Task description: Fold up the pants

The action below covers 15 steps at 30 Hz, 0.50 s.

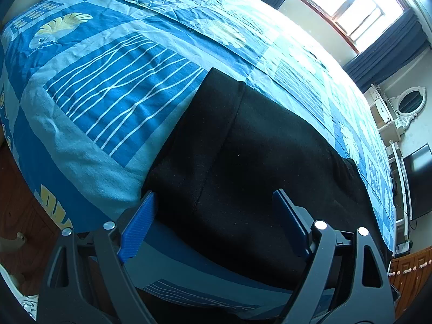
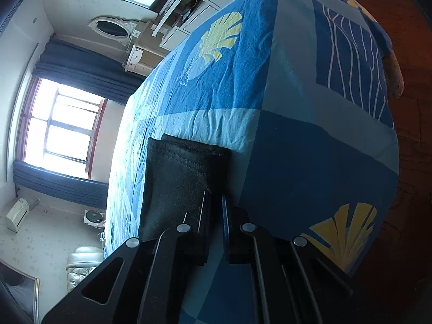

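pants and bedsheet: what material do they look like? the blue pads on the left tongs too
Pants: black, matte, probably fleece or jersey knit; fine lint specks and a stitched seam show. Bedsheet: printed woven fabric, likely cotton; soft creases, no sheen. Pads on the left tongs: blue, finely ribbed, rubber or plastic; I can't tell which.

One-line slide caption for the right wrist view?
Right gripper, jaws nearly shut, beside the edge of folded black pants on a blue patterned bedspread.
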Each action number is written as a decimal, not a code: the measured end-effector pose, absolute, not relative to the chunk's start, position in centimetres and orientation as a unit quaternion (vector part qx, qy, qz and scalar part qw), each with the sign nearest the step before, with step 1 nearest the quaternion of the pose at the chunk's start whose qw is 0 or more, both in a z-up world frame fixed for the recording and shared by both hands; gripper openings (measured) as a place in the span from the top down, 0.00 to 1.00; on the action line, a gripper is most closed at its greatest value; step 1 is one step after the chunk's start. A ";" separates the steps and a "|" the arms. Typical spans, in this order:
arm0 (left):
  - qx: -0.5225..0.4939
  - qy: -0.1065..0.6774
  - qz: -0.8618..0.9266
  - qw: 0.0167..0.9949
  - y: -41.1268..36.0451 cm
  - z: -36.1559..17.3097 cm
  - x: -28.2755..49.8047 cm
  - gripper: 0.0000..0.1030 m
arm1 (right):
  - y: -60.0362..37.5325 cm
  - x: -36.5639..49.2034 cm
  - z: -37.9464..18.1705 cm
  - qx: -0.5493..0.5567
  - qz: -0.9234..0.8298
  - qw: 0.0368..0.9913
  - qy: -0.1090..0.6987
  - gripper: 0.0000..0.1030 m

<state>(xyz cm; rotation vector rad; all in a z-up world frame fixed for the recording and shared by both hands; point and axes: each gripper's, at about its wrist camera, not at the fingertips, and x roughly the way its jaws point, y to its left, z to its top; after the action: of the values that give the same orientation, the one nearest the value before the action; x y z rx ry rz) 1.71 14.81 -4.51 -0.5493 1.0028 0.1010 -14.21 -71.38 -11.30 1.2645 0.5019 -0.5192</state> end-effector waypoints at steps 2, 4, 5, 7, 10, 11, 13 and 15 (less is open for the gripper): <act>-0.259 0.475 0.047 0.840 14.8 -4.5 1.7 0.16 | -72.0 -14.4 -9.6 0.547 -0.257 0.761 0.235 0.90; -0.257 0.475 0.046 0.840 14.8 -4.5 1.7 0.16 | -73.0 -13.4 -7.7 0.504 -0.263 0.785 0.247 0.83; -0.255 0.475 0.047 0.841 14.7 -4.5 1.8 0.16 | -73.5 -12.4 -6.8 0.485 -0.259 0.795 0.257 0.75; -0.252 0.475 0.048 0.842 14.6 -4.5 1.8 0.15 | -74.3 -9.7 -5.3 0.445 -0.234 0.822 0.268 0.69; -0.251 0.474 0.049 0.843 14.4 -4.6 1.8 0.13 | -75.1 -4.4 -4.4 0.380 -0.187 0.849 0.317 0.53; -0.251 0.473 0.051 0.843 14.4 -4.6 1.8 0.13 | -75.4 -2.5 -4.6 0.364 -0.167 0.851 0.341 0.49; -0.251 0.472 0.054 0.843 14.4 -4.6 1.9 0.13 | -75.5 0.4 -5.5 0.334 -0.150 0.846 0.388 0.48; -0.253 0.470 0.058 0.844 14.3 -4.7 1.9 0.12 | -75.5 1.7 -6.4 0.314 -0.149 0.842 0.413 0.48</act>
<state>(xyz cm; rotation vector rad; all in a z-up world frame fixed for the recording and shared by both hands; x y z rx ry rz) 1.87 14.33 -4.69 -0.5339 0.9931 0.1218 1.70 -75.47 -6.39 0.6635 0.8734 -0.3146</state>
